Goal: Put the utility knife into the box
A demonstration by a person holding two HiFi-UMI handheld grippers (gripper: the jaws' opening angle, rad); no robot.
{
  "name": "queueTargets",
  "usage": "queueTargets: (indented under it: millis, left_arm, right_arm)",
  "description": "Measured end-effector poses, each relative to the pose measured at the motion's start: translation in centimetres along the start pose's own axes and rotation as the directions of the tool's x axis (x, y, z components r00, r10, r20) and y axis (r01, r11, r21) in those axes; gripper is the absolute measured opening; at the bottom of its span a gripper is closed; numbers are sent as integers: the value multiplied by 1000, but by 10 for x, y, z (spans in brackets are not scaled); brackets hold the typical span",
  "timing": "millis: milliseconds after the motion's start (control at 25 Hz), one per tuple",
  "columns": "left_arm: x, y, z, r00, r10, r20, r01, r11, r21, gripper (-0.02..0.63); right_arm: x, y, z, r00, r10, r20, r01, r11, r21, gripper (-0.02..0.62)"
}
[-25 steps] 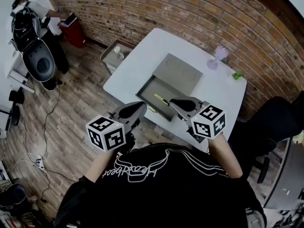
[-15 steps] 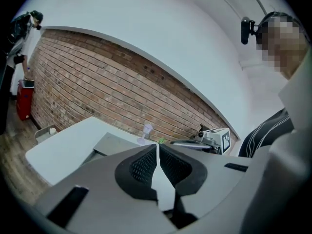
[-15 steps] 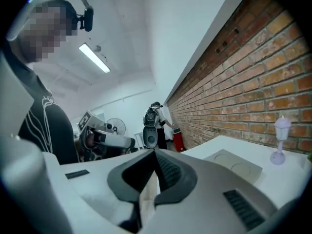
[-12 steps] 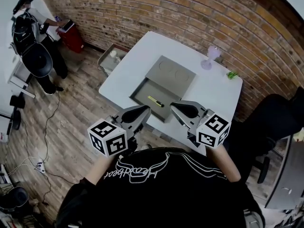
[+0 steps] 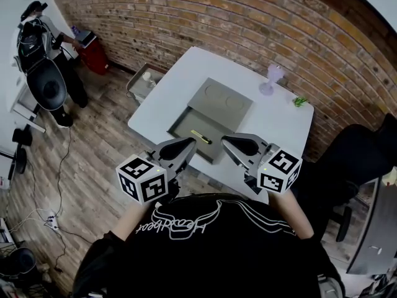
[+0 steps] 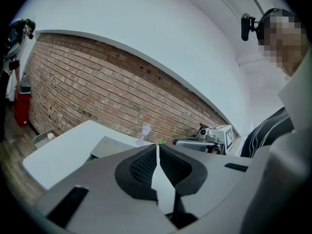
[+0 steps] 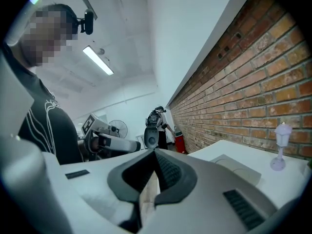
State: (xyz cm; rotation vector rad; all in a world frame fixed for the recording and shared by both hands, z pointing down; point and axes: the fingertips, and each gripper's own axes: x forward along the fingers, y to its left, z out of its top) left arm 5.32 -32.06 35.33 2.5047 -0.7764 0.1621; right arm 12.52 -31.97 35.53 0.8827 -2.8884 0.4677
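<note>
A grey box (image 5: pixel 186 126) stands open on the white table (image 5: pixel 180 73), its lid (image 5: pixel 221 98) laid back behind it. The yellow utility knife (image 5: pixel 200 136) lies inside the box. My left gripper (image 5: pixel 188 145) hovers shut and empty just before the box's near edge. My right gripper (image 5: pixel 227 143) is level with it to the right, also shut with nothing in it. In the left gripper view the shut jaws (image 6: pixel 157 144) point over the table toward the lid (image 6: pixel 111 146). The right gripper view shows shut jaws (image 7: pixel 155 152) and the left gripper (image 7: pixel 105 141) beyond.
A small purple fan (image 5: pixel 271 79) and a green sprig (image 5: pixel 299 102) stand at the table's far right by the brick wall. A low cart (image 5: pixel 146 77) is off the table's left edge. A black chair (image 5: pixel 356 160) is to the right; a person and office chair (image 5: pixel 46 82) far left.
Both grippers have drawn back a little from the box toward the person. The knife lies in the box throughout.
</note>
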Motion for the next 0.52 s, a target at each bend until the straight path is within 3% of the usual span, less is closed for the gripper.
queueTargets:
  millis: [520]
  left_arm:
    - [10, 18, -1, 1000, 12, -25, -12, 1000, -15, 41]
  right_arm:
    - [11, -16, -10, 999, -20, -48, 19, 1000, -16, 2]
